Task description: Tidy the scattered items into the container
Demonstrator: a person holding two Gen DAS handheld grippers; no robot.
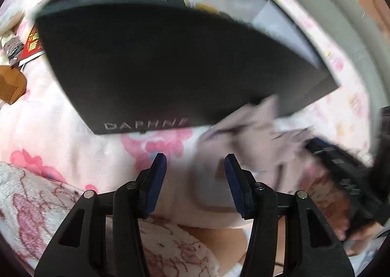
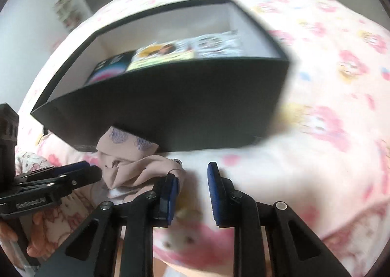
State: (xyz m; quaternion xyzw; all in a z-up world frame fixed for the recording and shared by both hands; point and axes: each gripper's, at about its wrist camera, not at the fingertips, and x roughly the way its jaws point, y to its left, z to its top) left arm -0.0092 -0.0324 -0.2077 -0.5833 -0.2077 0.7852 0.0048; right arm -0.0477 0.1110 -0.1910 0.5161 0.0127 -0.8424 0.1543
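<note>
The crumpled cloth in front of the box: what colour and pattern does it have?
The cloth is dusty pink-beige with small blue-purple line drawings, clearest in the right wrist view.

Motion blur smears the mauve cloth [image 1: 253, 135] at lower right of the left wrist view, and the dark gripper [image 1: 341, 174] beyond it — its jaws cannot be read there. The black box [image 1: 170, 64] hides most of its own contents behind its near wall; the packets [image 2: 185, 51] inside are too blurred to identify. At the far left edge, a wooden comb [image 1: 11, 84] is cut off.
</note>
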